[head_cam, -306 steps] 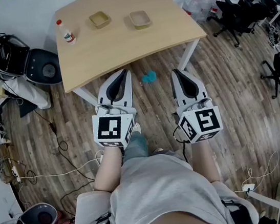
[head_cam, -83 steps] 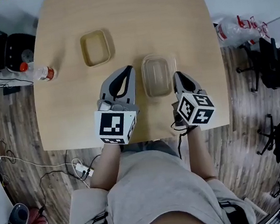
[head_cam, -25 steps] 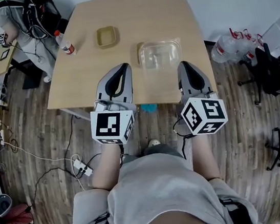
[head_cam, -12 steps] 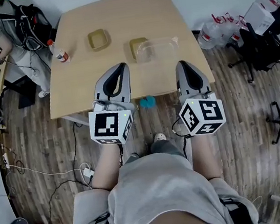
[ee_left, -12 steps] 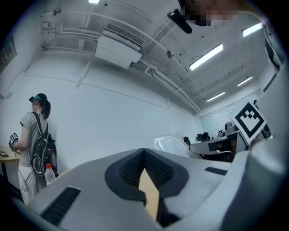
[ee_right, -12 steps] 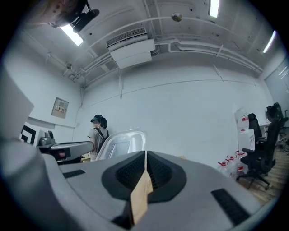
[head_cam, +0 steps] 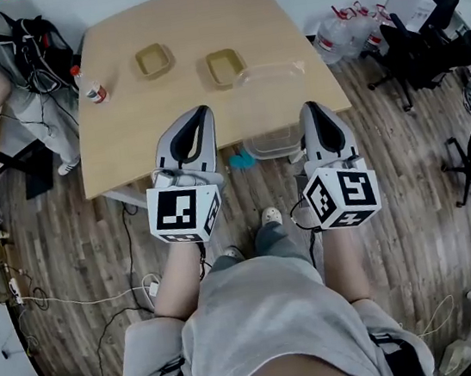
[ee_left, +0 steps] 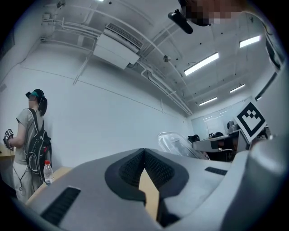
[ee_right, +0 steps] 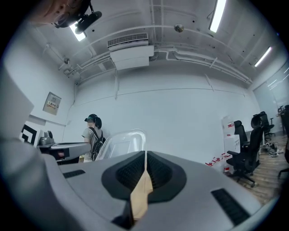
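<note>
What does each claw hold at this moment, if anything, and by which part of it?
The right claw is shut on the thin rim of the clear plastic container. The left claw is shut and holds nothing.

Two tan trays (head_cam: 153,60) (head_cam: 224,67), one clear lid (head_cam: 271,104), one bottle (head_cam: 93,91), one table (head_cam: 194,19), two grippers (head_cam: 197,112) (head_cam: 308,108)

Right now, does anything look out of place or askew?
The clear lid, pinched by its rim in the right gripper, hangs half past the near edge of the table, over the floor. A small turquoise thing lies on the floor there.
</note>
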`<state>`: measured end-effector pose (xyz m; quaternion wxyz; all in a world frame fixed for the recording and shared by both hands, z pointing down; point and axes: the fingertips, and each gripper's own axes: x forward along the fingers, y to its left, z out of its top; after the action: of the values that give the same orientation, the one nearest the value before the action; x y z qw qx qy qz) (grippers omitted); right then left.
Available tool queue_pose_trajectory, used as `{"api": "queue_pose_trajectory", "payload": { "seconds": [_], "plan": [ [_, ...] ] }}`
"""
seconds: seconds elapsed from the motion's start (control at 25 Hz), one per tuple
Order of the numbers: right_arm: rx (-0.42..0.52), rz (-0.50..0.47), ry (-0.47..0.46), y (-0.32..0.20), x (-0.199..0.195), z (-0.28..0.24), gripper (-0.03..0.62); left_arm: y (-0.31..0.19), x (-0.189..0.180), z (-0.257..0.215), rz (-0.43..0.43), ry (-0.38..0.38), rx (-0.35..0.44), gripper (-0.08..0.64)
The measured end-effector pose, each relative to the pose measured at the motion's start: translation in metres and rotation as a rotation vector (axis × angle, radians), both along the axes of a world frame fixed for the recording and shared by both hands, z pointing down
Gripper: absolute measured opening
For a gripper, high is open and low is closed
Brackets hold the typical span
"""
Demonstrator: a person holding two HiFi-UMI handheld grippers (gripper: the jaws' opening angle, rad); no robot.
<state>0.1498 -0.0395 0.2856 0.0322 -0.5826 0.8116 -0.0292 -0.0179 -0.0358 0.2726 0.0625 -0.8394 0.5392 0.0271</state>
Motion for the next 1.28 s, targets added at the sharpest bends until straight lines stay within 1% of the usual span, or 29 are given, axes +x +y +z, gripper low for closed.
{"api": "queue_pose_trajectory", "payload": {
  "seconds": [0.28,0.52,0.96,1.28],
  "plan": [
    [-0.004,0.053,-0.001,0.038,0.006,0.007,0.021,0.028,0.007,0.008,0.056,-0.001,-0.010,0.015],
    [0.001,0.076,0.001,0.054,0.009,0.006,0.021,0.042,0.010,0.006,0.077,-0.005,-0.005,0.015],
    [0.027,0.069,0.001,0.052,-0.005,0.000,0.021,0.040,-0.005,0.003,0.063,-0.004,0.001,0.015],
    [0.020,0.069,0.007,0.046,-0.008,0.001,0.023,0.034,-0.008,0.002,0.064,0.003,0.000,0.015]
  ]
}}
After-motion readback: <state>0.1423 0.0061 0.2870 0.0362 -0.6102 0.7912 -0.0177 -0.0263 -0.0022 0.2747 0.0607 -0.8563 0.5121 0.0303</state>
